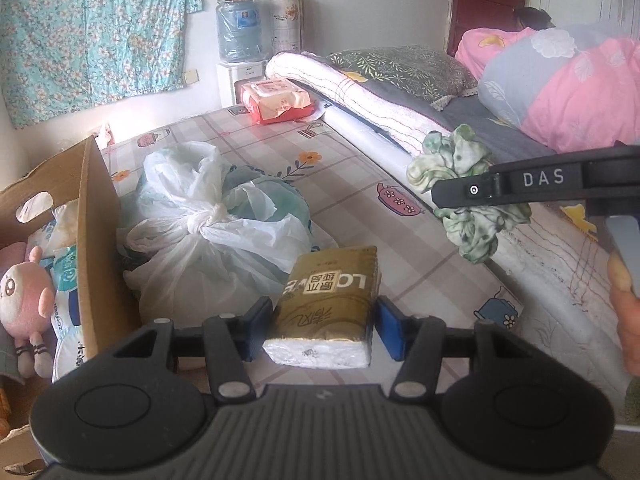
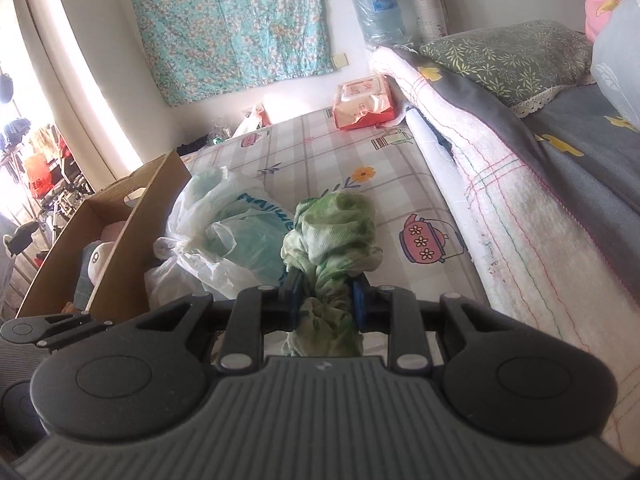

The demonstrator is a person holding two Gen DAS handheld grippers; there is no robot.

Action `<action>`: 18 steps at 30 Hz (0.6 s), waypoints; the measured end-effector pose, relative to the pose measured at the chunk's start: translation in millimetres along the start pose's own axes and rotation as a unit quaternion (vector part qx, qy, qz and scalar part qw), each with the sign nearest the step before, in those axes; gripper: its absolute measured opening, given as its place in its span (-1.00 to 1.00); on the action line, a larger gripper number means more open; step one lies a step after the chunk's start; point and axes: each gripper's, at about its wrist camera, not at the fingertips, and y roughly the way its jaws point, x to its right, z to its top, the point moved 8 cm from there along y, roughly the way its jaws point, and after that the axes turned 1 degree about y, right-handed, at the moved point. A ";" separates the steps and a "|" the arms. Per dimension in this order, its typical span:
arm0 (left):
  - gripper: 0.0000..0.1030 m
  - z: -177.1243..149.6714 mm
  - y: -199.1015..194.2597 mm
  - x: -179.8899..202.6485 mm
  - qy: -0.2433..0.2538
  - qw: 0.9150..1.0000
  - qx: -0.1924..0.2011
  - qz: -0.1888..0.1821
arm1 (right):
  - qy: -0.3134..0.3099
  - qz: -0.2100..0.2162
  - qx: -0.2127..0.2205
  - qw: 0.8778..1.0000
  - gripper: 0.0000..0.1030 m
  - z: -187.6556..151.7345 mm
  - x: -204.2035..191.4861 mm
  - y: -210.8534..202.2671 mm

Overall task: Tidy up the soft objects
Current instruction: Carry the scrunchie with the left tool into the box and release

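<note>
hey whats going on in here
A person is tidying soft things off a bed with a gripper in each hand. The left gripper is shut on a gold tissue pack, held above the mattress. The right gripper is shut on a bunched green cloth. A cardboard box on the left already holds a pink plush; a tied plastic bag lies beside it.
</note>
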 end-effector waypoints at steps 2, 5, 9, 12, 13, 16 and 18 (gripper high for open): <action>0.10 3.7 -20.3 -18.0 -0.019 1.000 0.017 0.010 | -0.012 0.030 0.005 0.999 -0.55 8.7 -26.3 -0.2; 0.10 5.2 -58.7 -57.7 -0.050 0.996 0.050 0.045 | -0.026 0.089 0.003 0.996 -0.55 20.1 -72.5 4.1; 0.10 -6.4 -97.7 -112.7 -0.093 0.988 0.067 0.103 | -0.055 0.163 -0.011 0.985 -0.55 27.2 -139.5 16.7; 0.10 -21.6 -116.4 -156.5 -0.123 0.979 0.067 0.151 | -0.093 0.210 -0.043 0.972 -0.55 20.7 -200.6 35.6; 0.10 -27.2 -117.7 -170.2 -0.132 0.976 0.061 0.162 | -0.104 0.221 -0.057 0.968 -0.54 16.2 -216.5 42.4; 0.10 -41.3 -113.8 -199.5 -0.156 0.971 0.038 0.175 | -0.148 0.240 -0.107 0.953 -0.54 -2.8 -265.6 67.2; 0.10 -52.9 -105.6 -217.9 -0.170 0.970 0.018 0.174 | -0.181 0.239 -0.141 0.943 -0.54 -18.6 -295.7 84.0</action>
